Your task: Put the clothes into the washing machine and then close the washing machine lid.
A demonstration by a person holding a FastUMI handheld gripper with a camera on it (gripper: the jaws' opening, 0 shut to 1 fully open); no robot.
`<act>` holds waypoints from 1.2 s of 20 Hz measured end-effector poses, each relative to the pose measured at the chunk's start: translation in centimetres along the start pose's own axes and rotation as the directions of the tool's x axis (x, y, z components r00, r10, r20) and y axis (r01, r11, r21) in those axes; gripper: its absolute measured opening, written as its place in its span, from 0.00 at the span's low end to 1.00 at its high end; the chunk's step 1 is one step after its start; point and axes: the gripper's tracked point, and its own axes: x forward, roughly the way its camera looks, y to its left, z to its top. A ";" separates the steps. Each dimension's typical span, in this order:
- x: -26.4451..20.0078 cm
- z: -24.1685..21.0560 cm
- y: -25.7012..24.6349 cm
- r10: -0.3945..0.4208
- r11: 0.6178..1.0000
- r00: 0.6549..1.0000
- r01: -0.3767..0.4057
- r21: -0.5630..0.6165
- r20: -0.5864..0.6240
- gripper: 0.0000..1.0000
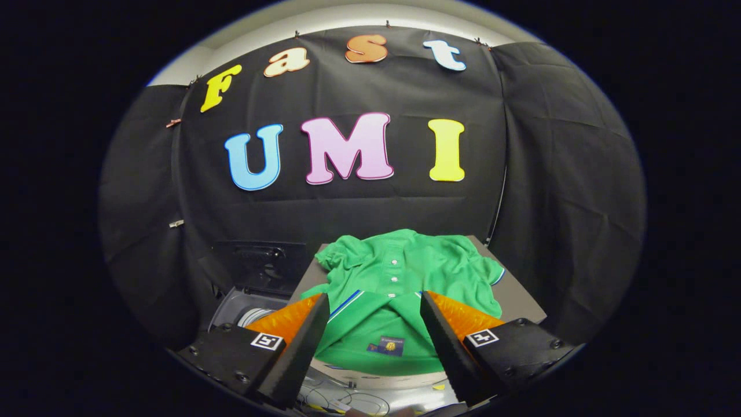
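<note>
Green polo shirt [405, 272], spread on a grey table [521, 301] right of the open washing machine [249, 310]: light, limp, likely to drape; gripper [375, 324] wide open, empty, fingers straddling collar, best hold probably bunched collar fabric.

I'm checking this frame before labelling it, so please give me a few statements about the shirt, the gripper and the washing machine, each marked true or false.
1. The gripper is open, its fingers apart on either side of the shirt collar. True.
2. The green polo shirt lies inside the washing machine. False: it lies on a grey surface beside it.
3. The washing machine lid is closed. False: it stands open, the drum visible.
4. The shirt has white buttons down its placket. True.
5. The shirt is red. False: green.
</note>
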 end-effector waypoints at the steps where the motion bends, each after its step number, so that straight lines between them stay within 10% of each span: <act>1: 1.1 0.1 -0.6 -0.011 1.000 1.000 0.011 -0.006 -0.012 0.98; 19: 10.4 -4.9 -1.5 -0.040 0.997 0.933 0.013 -0.077 -0.358 0.99; 21: 9.9 -5.4 -1.5 -0.055 0.994 0.929 0.015 -0.111 -0.365 0.42; 24: 10.2 -5.1 -1.2 -0.078 0.996 0.927 0.061 -0.057 -0.367 0.20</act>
